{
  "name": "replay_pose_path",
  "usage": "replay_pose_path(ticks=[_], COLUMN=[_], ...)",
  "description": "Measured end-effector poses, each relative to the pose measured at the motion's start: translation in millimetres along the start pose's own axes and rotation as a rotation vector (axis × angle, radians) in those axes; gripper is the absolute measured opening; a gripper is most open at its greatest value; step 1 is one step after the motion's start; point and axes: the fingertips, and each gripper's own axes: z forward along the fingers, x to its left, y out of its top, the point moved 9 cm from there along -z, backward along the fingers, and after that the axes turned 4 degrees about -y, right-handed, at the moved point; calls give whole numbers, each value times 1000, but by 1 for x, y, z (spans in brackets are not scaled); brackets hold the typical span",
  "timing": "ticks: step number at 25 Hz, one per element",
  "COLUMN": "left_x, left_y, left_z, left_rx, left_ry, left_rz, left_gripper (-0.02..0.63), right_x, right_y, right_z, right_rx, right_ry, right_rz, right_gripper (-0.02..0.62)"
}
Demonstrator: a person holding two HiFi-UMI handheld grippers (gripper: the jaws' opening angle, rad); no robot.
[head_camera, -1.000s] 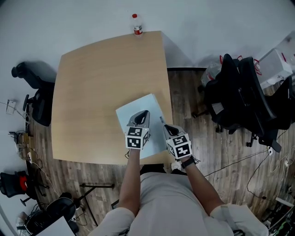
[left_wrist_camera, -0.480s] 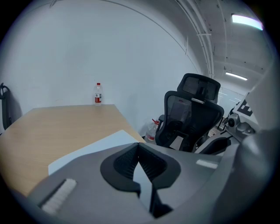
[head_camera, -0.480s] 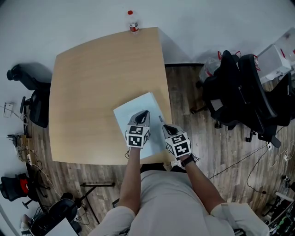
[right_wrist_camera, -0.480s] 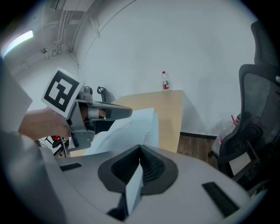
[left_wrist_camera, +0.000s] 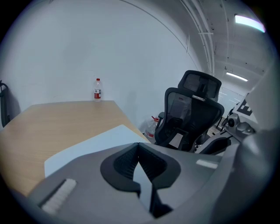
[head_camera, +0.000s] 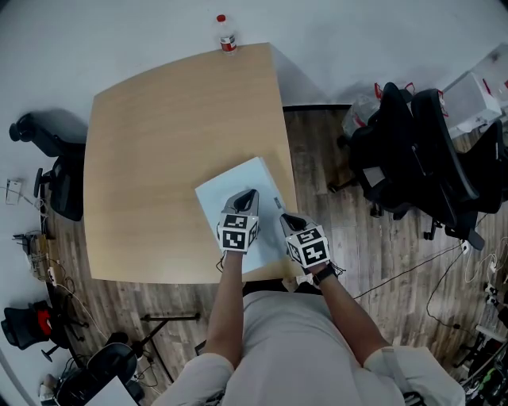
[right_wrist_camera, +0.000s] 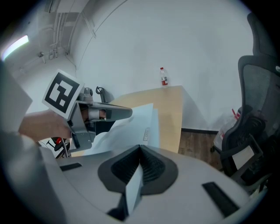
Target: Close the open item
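A pale blue folder (head_camera: 238, 181) lies near the front right corner of the wooden table (head_camera: 159, 135). My left gripper (head_camera: 248, 194) is over its middle, jaws together on a thin pale sheet edge (left_wrist_camera: 144, 183). At the folder's right edge, my right gripper (head_camera: 284, 218) is shut on a white sheet edge (right_wrist_camera: 133, 188). In the right gripper view the folder's cover (right_wrist_camera: 131, 122) rises in a wavy sheet toward the left gripper (right_wrist_camera: 127, 113). The left gripper view shows the folder (left_wrist_camera: 96, 140) stretching ahead on the table.
A small bottle (head_camera: 227, 21) with a red cap stands at the table's far edge. Black office chairs (head_camera: 421, 158) with bags are right of the table, and another chair (head_camera: 48, 151) is at the left. Cables lie on the wooden floor (head_camera: 333, 230).
Both grippers stay in the same place on the folder. The head camera has shifted slightly, so the table sits a little higher and further left in view.
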Motion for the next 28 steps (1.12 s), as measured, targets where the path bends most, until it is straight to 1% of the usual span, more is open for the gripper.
replay_pose_path(ticks=[8,13,17,28], left_x=[2,4,4,5], left_y=[-6,-9,-12,-18], left_z=[5,7,9,17], left_rx=[25,44,67,93], left_ry=[-8,-8,-4,-12], left_rz=[-2,7,36,39], left_gripper=[9,9,9,9], right_x=[-6,-6,-7,-12], right_y=[-3,-5,-7,-15], right_z=[4,6,10,18], right_rx=[10,18,25,58], right_ry=[-2,-7,-11,-23], right_rz=[41,37,40,44], right_gripper=[12,12,12,12])
